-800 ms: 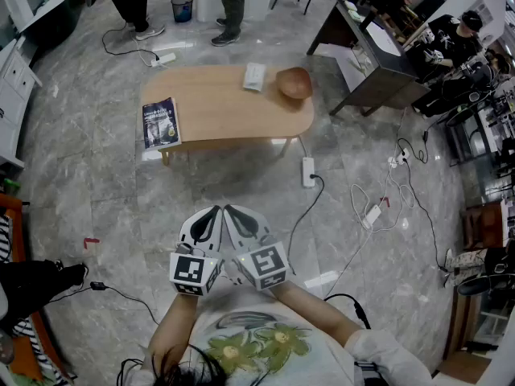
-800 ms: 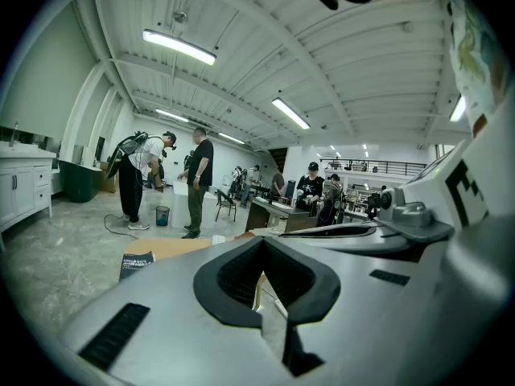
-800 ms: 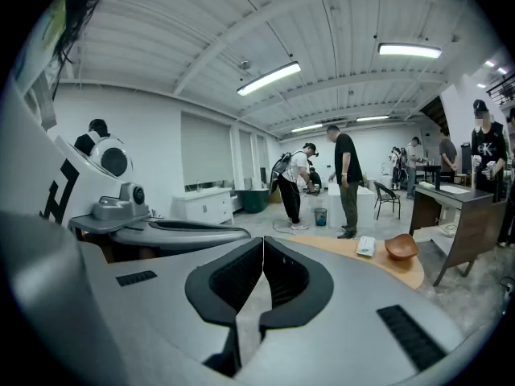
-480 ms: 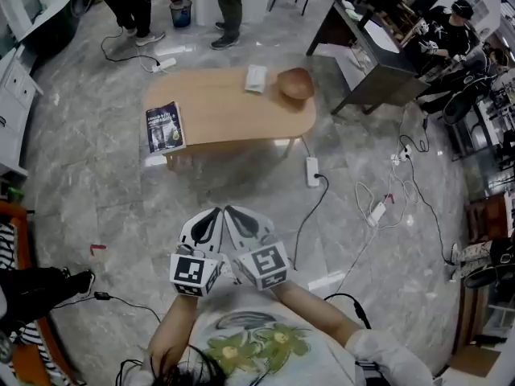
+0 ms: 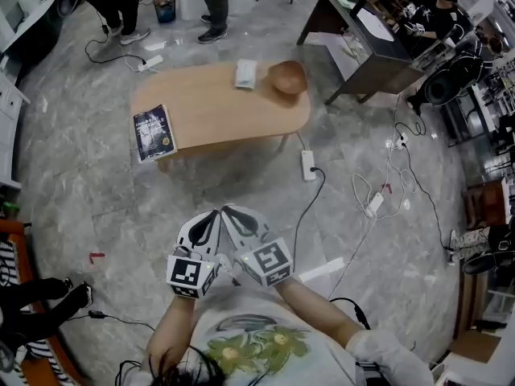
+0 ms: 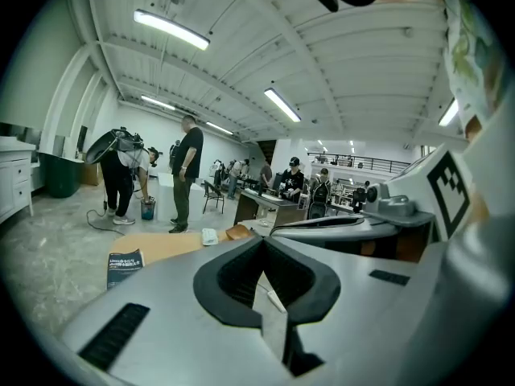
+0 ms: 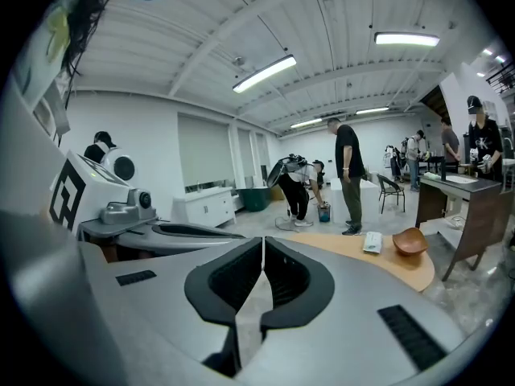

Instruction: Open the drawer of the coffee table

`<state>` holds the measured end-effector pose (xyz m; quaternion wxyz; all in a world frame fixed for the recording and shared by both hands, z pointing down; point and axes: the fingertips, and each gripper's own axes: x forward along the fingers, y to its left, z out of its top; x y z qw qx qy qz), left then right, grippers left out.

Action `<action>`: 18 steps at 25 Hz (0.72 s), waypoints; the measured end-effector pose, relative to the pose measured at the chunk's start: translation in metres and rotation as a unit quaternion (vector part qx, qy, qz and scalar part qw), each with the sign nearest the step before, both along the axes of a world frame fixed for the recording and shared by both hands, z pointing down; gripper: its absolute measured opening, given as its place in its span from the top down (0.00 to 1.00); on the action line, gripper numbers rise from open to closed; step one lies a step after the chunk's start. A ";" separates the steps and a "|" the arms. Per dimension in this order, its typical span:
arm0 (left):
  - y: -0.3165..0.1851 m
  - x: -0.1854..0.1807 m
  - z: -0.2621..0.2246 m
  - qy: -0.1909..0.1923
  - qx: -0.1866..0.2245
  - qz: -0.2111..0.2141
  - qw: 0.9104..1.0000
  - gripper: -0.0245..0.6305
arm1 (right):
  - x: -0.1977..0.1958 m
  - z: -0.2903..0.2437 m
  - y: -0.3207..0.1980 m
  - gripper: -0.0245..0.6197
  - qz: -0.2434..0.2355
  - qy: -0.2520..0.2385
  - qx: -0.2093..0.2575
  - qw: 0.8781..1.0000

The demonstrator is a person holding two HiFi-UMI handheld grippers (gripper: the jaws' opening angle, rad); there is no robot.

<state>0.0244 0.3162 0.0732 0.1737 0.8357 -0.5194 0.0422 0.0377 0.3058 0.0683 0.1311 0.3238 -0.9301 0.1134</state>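
Observation:
The coffee table (image 5: 217, 111) has an oval wooden top and stands on the marble floor well ahead of me. On it lie a dark book (image 5: 153, 133), a wooden bowl (image 5: 287, 77) and a white packet (image 5: 245, 74). Its drawer is hidden beneath the top in every view. My left gripper (image 5: 215, 211) and right gripper (image 5: 228, 210) are held side by side close to my chest, far short of the table, both shut and empty. The left gripper view looks over shut jaws (image 6: 264, 244) to the table (image 6: 161, 246). The right gripper's jaws (image 7: 263, 240) also point toward the table (image 7: 346, 248).
A white power strip (image 5: 309, 166) and loose cables (image 5: 378, 199) lie on the floor right of the table. A dark desk (image 5: 362, 43) stands at the back right, and white cabinets (image 5: 8, 111) at the left. People (image 5: 211, 6) stand beyond the table near a blue bucket (image 5: 165, 8).
Both grippers stay together and shut. The view has swung slightly, so the table sits a little further left and more tilted; the people at the back have shifted.

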 end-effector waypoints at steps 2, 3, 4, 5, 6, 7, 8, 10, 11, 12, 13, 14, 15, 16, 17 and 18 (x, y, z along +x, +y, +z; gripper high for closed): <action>-0.016 0.000 0.005 0.002 -0.004 0.003 1.000 0.95 | 0.000 0.005 -0.016 0.93 -0.008 -0.003 -0.008 1.000; -0.024 0.001 0.009 0.003 -0.007 0.003 1.000 0.95 | 0.000 0.010 -0.024 0.93 -0.012 -0.007 -0.017 1.000; -0.031 0.001 0.013 0.005 -0.010 0.003 1.000 0.95 | 0.001 0.016 -0.032 0.93 -0.015 -0.011 -0.027 0.999; -0.040 0.001 0.018 0.006 -0.013 0.003 1.000 0.95 | 0.001 0.021 -0.040 0.93 -0.020 -0.014 -0.037 0.999; -0.049 0.000 0.023 0.006 -0.015 0.004 1.000 0.95 | 0.001 0.026 -0.050 0.93 -0.024 -0.016 -0.044 0.999; -0.058 0.000 0.027 0.006 -0.016 0.007 1.000 0.95 | 0.000 0.031 -0.059 0.93 -0.029 -0.016 -0.049 0.998; -0.066 0.000 0.032 0.005 -0.018 0.011 1.000 0.95 | 0.000 0.035 -0.068 0.93 -0.033 -0.015 -0.054 0.998; -0.083 -0.001 0.042 0.003 -0.024 0.016 1.000 0.95 | 0.000 0.044 -0.086 0.93 -0.039 -0.012 -0.062 0.997; -0.091 -0.001 0.046 0.003 -0.027 0.017 0.999 0.95 | 0.000 0.049 -0.094 0.93 -0.041 -0.010 -0.066 0.997; -0.099 -0.002 0.051 0.004 -0.029 0.018 0.999 0.95 | 0.001 0.055 -0.104 0.93 -0.041 -0.009 -0.071 0.997; -0.107 -0.003 0.056 0.003 -0.031 0.018 0.999 0.95 | 0.001 0.060 -0.113 0.93 -0.042 -0.007 -0.075 0.996; -0.116 -0.004 0.061 0.002 -0.033 0.018 0.999 0.95 | 0.001 0.066 -0.123 0.93 -0.043 -0.005 -0.081 0.996; -0.124 -0.005 0.065 0.000 -0.036 0.018 0.999 0.95 | 0.000 0.071 -0.132 0.93 -0.045 -0.004 -0.086 0.995; -0.133 -0.006 0.067 0.002 -0.040 0.017 0.999 0.95 | -0.001 0.076 -0.140 0.93 -0.048 -0.004 -0.092 0.995; -0.142 -0.006 0.068 0.005 -0.045 0.016 0.999 0.95 | -0.002 0.081 -0.147 0.93 -0.052 -0.004 -0.097 0.994; -0.150 -0.006 0.070 0.010 -0.049 0.016 0.999 0.95 | -0.004 0.087 -0.155 0.93 -0.057 -0.005 -0.102 0.993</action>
